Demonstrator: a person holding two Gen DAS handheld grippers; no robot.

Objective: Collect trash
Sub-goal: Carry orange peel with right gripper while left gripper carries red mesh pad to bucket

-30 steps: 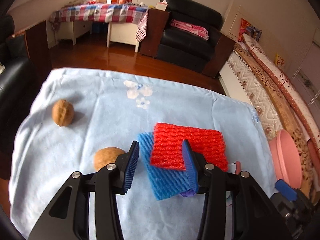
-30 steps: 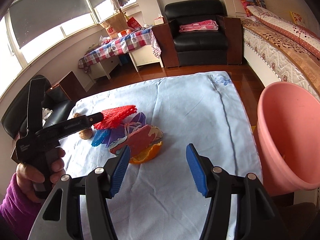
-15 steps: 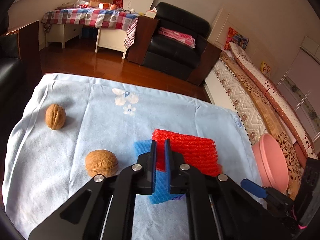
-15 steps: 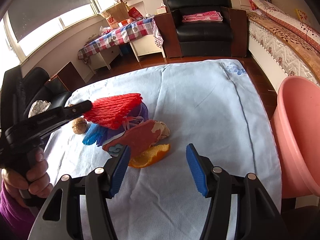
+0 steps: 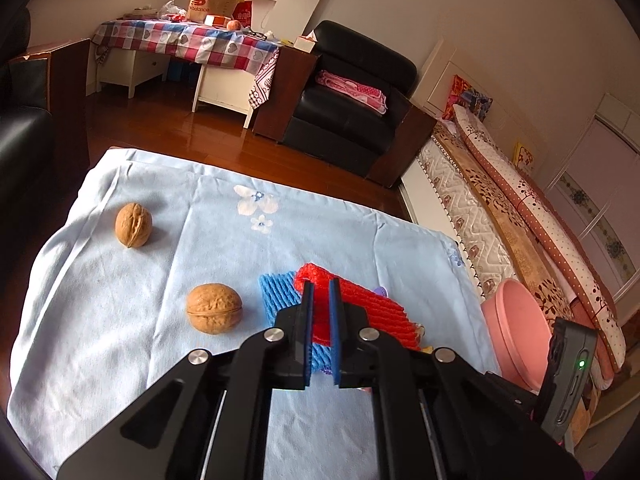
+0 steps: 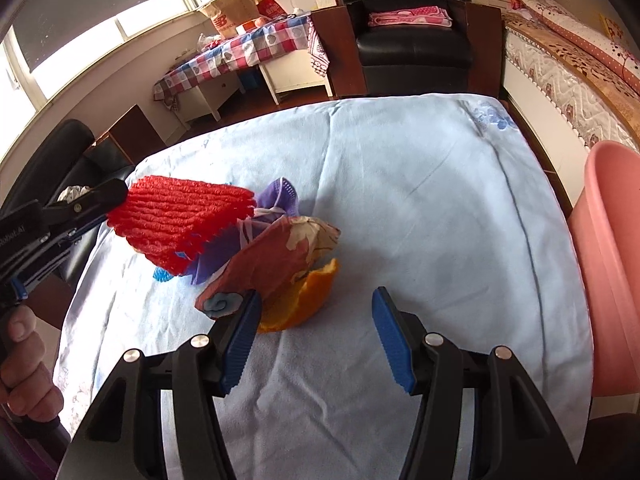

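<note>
Red foam net (image 6: 180,224) now lifted; pink bin (image 6: 612,264) contents unseen.

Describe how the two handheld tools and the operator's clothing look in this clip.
Both tools, left and right, have black angular arms with silver rivets and ribbed blue pads. The left tool's body carries white lettering. A purple sleeve shows at the frame's corner.

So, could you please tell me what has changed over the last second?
The left gripper closed on the red foam net and lifted its edge off the blue net. The right gripper, its jaws closing slightly, came down towards the orange peel. Both walnuts and the pink bin stayed put.
</note>
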